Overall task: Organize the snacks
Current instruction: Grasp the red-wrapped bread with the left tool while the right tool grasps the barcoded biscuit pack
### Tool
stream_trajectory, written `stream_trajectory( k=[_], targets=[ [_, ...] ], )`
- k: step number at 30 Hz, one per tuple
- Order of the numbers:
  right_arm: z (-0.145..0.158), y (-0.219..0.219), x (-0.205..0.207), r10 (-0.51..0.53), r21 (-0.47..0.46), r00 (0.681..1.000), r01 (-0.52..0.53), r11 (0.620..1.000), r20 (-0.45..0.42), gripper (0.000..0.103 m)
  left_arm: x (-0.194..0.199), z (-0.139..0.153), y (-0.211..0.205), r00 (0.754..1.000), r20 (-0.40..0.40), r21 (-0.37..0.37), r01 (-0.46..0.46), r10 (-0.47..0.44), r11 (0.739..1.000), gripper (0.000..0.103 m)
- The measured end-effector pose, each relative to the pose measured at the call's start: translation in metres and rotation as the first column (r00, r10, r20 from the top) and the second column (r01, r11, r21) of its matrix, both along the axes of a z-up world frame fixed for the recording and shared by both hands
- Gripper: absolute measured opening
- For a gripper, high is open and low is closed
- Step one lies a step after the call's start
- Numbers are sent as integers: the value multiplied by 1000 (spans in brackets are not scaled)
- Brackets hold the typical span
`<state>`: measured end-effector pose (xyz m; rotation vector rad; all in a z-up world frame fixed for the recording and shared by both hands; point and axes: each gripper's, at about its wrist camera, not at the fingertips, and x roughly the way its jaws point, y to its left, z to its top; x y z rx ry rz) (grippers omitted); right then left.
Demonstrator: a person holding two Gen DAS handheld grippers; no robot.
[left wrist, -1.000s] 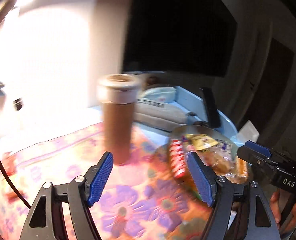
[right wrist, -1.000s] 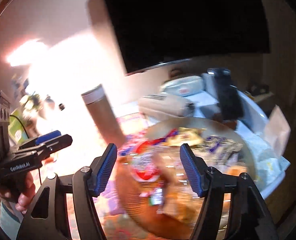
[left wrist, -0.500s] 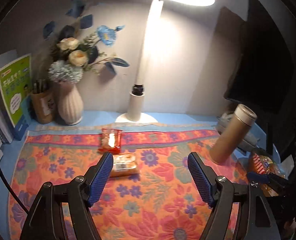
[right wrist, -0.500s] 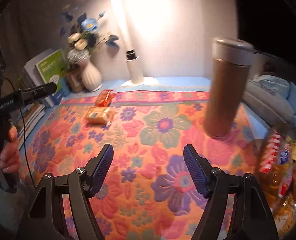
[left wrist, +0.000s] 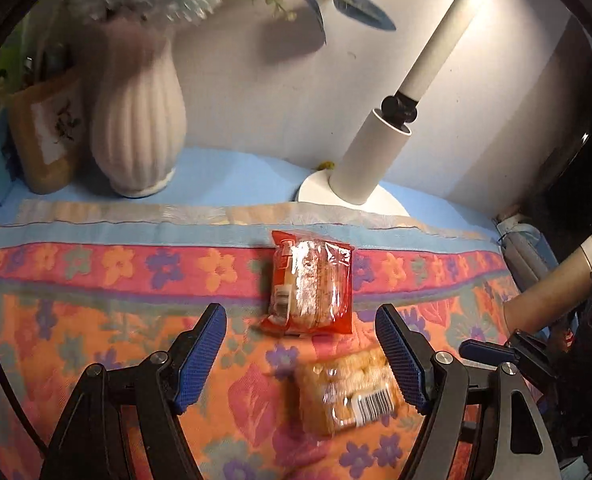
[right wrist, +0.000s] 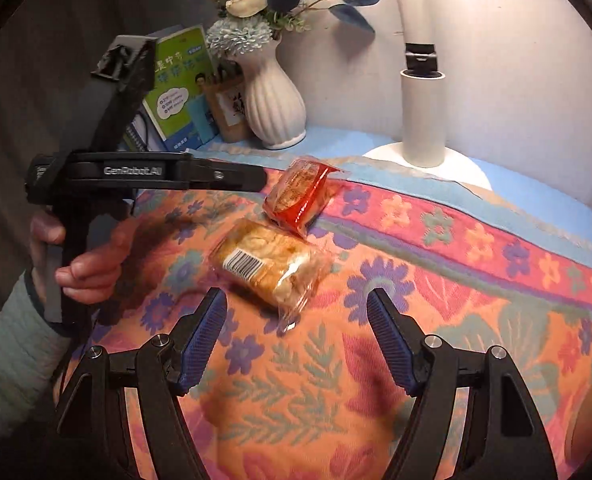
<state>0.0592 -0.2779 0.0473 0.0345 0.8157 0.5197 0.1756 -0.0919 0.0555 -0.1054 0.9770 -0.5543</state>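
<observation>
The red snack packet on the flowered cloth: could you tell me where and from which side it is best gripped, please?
Probably across its short width at mid-length, coming down from above. The red snack packet lies flat on the flowered cloth, its long axis pointing towards the lamp base, so the open left tongs would straddle its long sides. The crimped ends look thin and slippery.

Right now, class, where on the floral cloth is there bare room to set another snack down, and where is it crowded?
Free: the floral cloth left of the red snack packet, and the stretch right of the bread packet, toward the lamp base. Crowded: the back edge, with white vase, pen holder and lamp.
</observation>
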Motion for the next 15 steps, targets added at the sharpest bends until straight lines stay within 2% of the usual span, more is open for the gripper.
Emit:
stream_trajectory(
  k=[5, 10, 11, 13, 15],
  targets=[
    [-10, 12, 33, 89, -12, 996, -89, 996, 8, 72, 32, -27, -28, 995, -52, -25, 85, -87, 996, 75],
    [-20, 33, 49, 184, -13, 983, -185, 983, -24, 75, 26, -36, -42, 994, 10, 44, 108, -109, 993, 74],
    [-20, 37, 48, 191, -28, 981, -192, 981, -18, 78, 26, -37, -43, 994, 19, 58, 102, -104, 993, 71],
    [-21, 44, 46, 211, -58, 977, -212, 976, -15, 82, 26, -37, -44, 995, 44, 89, 85, -89, 992, 52],
    [-23, 50, 40, 254, -81, 967, -255, 964, -21, 82, 28, -37, -39, 996, 35, 60, 81, -83, 995, 50]
  ],
)
